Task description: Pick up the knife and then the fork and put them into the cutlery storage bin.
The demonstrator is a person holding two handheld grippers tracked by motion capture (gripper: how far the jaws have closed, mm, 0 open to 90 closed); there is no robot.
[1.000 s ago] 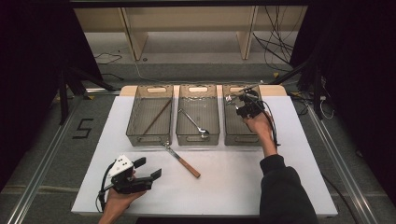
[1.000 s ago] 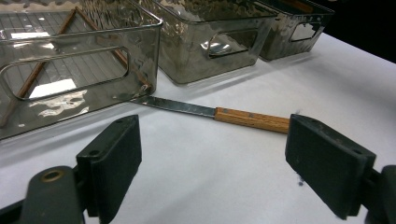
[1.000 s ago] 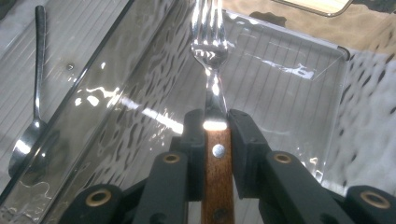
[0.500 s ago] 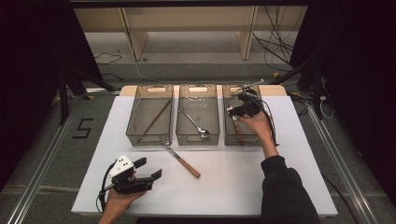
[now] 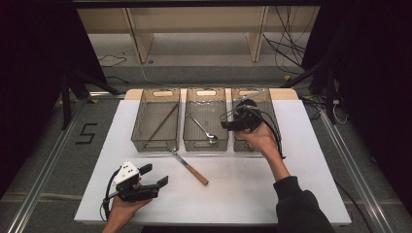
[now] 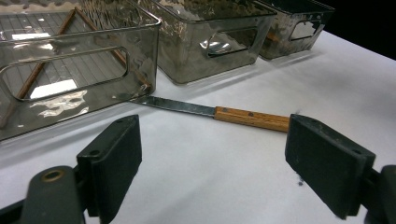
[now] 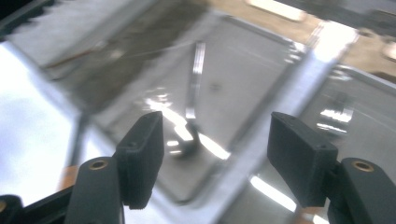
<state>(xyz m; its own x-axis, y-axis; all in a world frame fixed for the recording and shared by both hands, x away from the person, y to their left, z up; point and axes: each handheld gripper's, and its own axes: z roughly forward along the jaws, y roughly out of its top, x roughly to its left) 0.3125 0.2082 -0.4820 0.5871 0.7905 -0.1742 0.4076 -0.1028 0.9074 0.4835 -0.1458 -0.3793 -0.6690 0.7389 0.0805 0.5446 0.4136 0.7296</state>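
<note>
High view, we see the knife [image 5: 189, 166] lying on the white desk [image 5: 243, 194] just ahead of our left hand-held gripper [image 5: 154, 175], jaws apart, our right hand-held gripper [image 5: 224, 120] over the three bins [image 5: 206, 145], jaws just opened, nothing between them.

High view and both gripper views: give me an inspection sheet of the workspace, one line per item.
Surface: white table top, bare near the front edge.
Job's things: wooden-handled knife lying on the table before the three bins; spoon in the middle bin; thin stick in the left bin.
Clutter: nothing seen.
Grippers: left gripper open, resting low near the front edge, knife ahead of its jaws; right gripper over the right and middle bins, jaws just opening, nothing between them.
Cables: one trails from each gripper; loose cables on the floor behind.
Surroundings: wooden shelf legs, dark drapes, a floor mark.
</note>
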